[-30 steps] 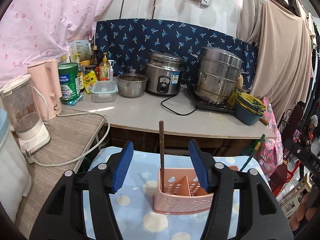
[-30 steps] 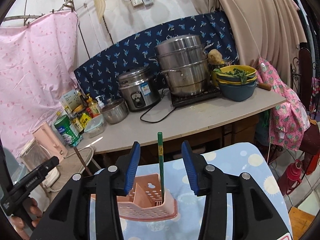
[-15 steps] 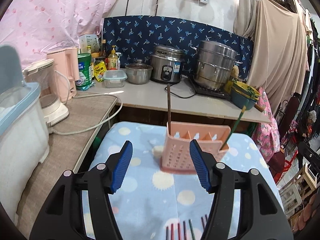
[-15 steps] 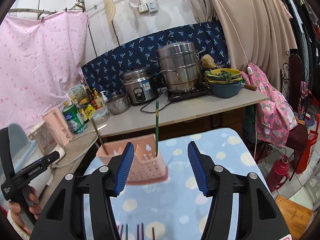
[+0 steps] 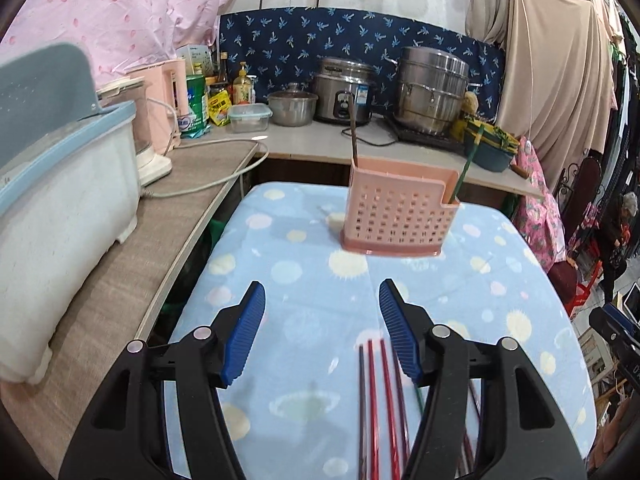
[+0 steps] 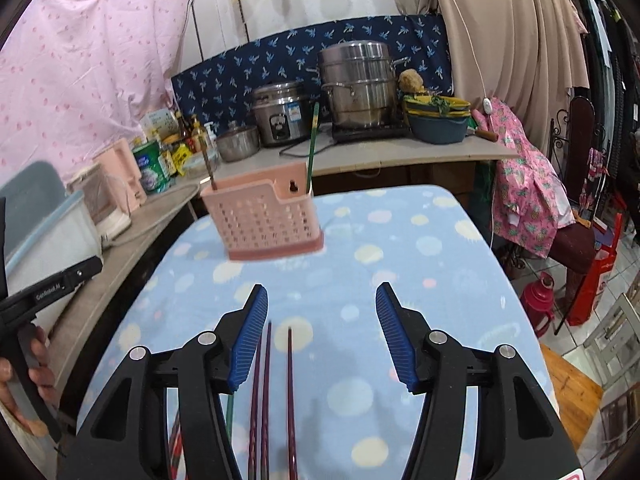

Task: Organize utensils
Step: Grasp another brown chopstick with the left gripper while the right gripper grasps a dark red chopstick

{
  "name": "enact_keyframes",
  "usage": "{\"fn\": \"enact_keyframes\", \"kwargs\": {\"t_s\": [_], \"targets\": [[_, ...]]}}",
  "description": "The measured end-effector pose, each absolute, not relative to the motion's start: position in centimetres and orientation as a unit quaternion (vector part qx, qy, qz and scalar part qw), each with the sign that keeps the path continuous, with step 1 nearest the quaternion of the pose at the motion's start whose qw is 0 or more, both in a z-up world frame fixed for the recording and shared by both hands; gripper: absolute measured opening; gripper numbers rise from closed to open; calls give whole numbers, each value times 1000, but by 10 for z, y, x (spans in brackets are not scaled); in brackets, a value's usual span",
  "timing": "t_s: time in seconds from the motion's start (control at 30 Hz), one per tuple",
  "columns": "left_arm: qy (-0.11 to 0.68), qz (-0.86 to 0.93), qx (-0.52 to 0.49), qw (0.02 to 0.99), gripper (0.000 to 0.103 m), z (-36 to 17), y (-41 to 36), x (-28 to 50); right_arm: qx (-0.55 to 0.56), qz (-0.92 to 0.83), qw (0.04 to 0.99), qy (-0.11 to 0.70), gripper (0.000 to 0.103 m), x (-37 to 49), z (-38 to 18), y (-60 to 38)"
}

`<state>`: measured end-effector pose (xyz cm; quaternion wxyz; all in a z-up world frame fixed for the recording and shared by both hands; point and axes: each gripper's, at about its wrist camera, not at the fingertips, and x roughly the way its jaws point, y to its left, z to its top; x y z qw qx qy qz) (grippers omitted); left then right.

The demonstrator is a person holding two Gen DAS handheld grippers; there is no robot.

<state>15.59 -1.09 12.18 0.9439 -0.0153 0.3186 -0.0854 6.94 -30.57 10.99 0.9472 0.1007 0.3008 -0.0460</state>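
Between my left gripper's blue pads nothing was held; the jaws stood about half open above the spotted blue cloth. My right gripper stood at much the same gap, also empty, its pads clear of everything.

Just beyond and beneath the left gripper's right finger lay the loose chopsticks, dark and red, side by side and pointing away from me toward the far end of the table. In the right wrist view the same chopsticks lay near that gripper's left finger, with one green stick among them.

Farther off, at the far middle of the cloth, stood the pink perforated holder, upright, with a brown chopstick in its left compartment and a green chopstick leaning out at its right.

Handling, as I judged it: each stick was light, stiff, thin and probably smooth, so liable to roll or pivot between the pads. The grip should fall near mid-length, pads square across the shaft, one stick at a time. The soft cloth would give slightly under the fingertips.
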Motion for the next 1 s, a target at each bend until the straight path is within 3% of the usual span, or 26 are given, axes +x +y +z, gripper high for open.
{"fn": "enact_keyframes", "kwargs": {"t_s": [0.83, 1.0], "targets": [[413, -99, 14, 905, 56, 25, -7, 84, 81, -29, 909, 407, 55, 19, 10, -252], [423, -103, 17, 900, 56, 15, -8, 77, 77, -23, 903, 421, 43, 16, -3, -246]]}}
